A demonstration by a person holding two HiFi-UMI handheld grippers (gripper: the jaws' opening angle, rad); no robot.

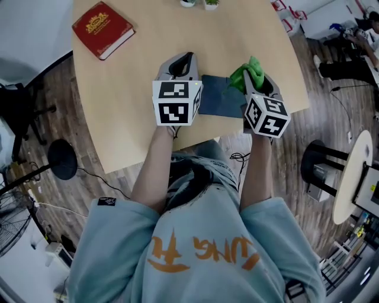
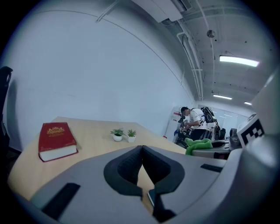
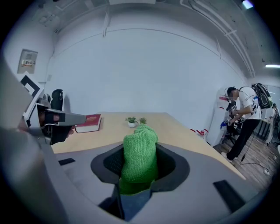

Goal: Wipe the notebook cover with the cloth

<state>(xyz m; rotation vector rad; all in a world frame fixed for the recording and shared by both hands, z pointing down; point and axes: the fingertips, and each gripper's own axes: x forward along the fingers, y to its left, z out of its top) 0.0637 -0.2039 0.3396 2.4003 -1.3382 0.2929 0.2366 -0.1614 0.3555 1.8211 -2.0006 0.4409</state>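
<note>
A dark blue notebook point(image 1: 222, 97) lies near the front edge of the light wooden table point(image 1: 130, 100), between my two grippers. My right gripper point(image 1: 256, 77) is shut on a green cloth point(image 1: 249, 71), which bunches over the notebook's right end. In the right gripper view the cloth point(image 3: 140, 155) fills the jaws of the right gripper point(image 3: 140, 168), and the notebook point(image 3: 135, 202) shows just below them. My left gripper point(image 1: 185, 59) stands at the notebook's left edge. Its jaws are closed together with nothing between them in the left gripper view point(image 2: 141, 151), where a notebook corner point(image 2: 152, 197) peeks out underneath.
A thick red book point(image 1: 102, 28) lies at the table's far left. Two small potted plants point(image 1: 199, 3) stand at the far edge. A round white side table point(image 1: 355, 171) is on the right, a black chair point(image 1: 18, 112) on the left, and a person point(image 3: 240, 118) stands far right.
</note>
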